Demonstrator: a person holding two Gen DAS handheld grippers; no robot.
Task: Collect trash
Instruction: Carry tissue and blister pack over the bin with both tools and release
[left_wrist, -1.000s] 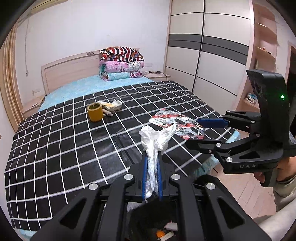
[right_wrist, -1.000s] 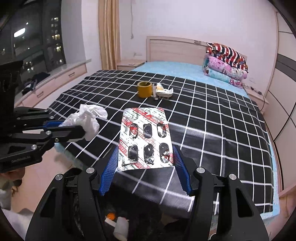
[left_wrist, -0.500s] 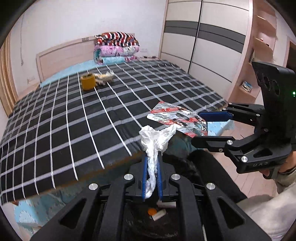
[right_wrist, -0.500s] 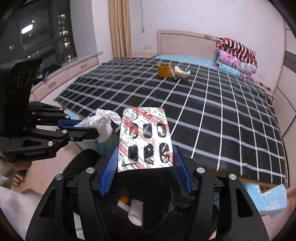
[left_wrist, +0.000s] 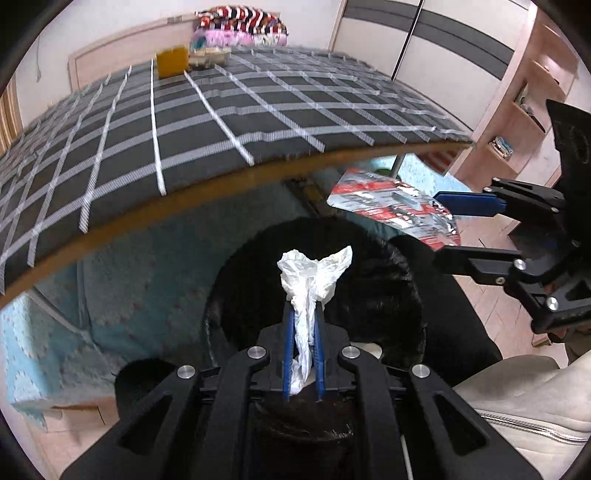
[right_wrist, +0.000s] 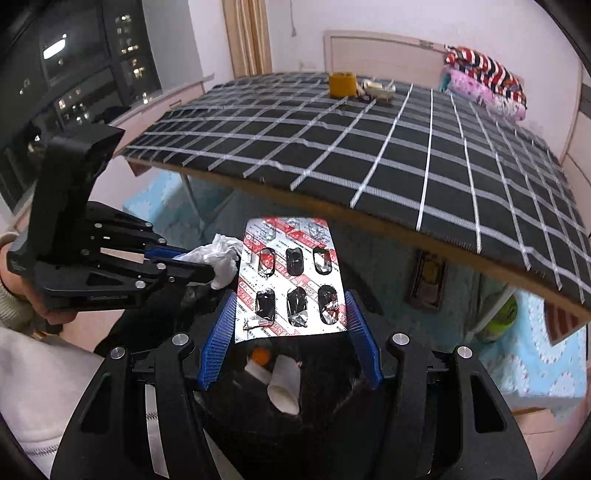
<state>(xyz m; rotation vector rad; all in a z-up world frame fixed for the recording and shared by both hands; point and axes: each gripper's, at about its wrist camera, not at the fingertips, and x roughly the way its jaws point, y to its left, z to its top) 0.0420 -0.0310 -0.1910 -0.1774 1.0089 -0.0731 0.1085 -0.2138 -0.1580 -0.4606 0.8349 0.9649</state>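
Note:
My left gripper (left_wrist: 303, 314) is shut on a crumpled white tissue (left_wrist: 312, 273), which sticks up beyond the blue pads. It hangs over the mouth of a black bin bag (left_wrist: 373, 295), just in front of the checked table edge. To its right, my right gripper (left_wrist: 454, 230) grips a red and silver blister pack (left_wrist: 391, 208). In the right wrist view the blister pack (right_wrist: 291, 280) lies flat between the blue pads of the right gripper (right_wrist: 291, 306), held by its side edges above the bin (right_wrist: 325, 398). The left gripper (right_wrist: 195, 264) with the tissue (right_wrist: 223, 258) is close on the left.
A yellow cup (right_wrist: 341, 84) and a crumpled wrapper (right_wrist: 376, 88) lie far back on the black-and-white checked cloth (right_wrist: 369, 147). A white roll (right_wrist: 284, 384) and an orange bit (right_wrist: 260, 355) lie in the bin. A green bottle (right_wrist: 498, 317) stands under the table. A light trouser leg (left_wrist: 517, 398) is at the right.
Both grippers have sunk from above the checked cloth to below its front edge, over the black bin. Each still holds its piece of trash.

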